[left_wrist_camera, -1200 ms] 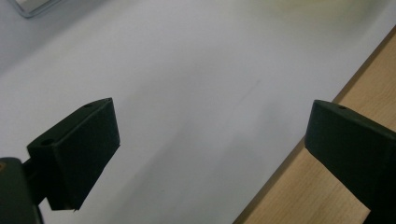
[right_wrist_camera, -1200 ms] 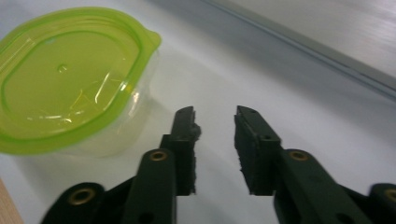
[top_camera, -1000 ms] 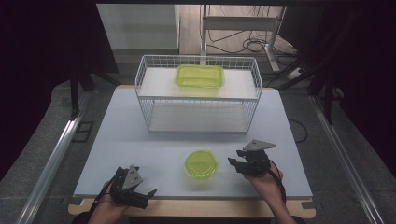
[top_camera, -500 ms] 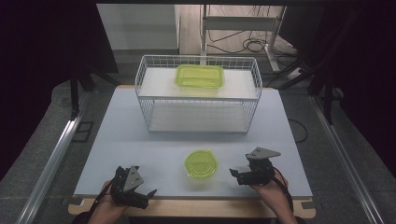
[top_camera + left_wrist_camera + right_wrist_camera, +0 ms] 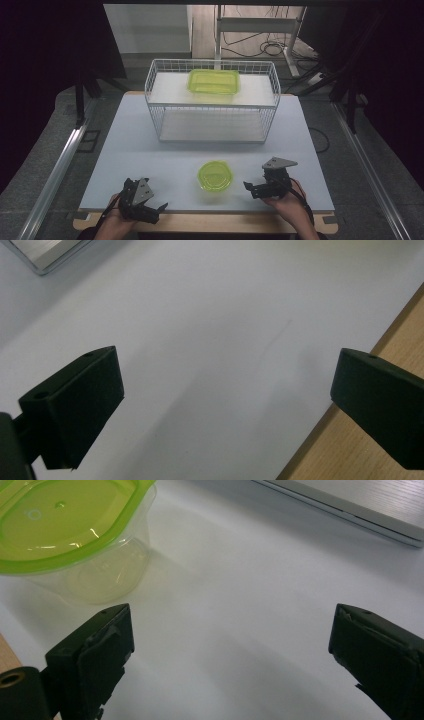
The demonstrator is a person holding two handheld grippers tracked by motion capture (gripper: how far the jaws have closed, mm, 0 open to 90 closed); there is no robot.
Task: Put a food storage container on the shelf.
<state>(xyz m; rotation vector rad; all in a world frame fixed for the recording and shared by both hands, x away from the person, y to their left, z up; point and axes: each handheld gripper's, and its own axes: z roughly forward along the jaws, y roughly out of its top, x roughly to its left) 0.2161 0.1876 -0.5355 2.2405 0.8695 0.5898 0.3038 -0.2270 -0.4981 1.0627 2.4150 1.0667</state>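
A round clear container with a green lid sits on the white table top near its front edge. In the right gripper view this round container lies at the upper left, beyond the left jaw. My right gripper is just right of it and points at it. Its jaws have just been opening, and my right gripper is open with bare table between them. My left gripper rests at the front left, open over the table's edge. A rectangular green-lidded container lies on the wire rack's upper level.
The white wire rack stands across the back half of the table. A wooden border runs along the table's near edge. Metal rails flank the table, and cables lie on the floor behind.
My right gripper has drawn back a little toward the near edge and its jaws stand wider apart. The left gripper and both containers have stayed where they were.
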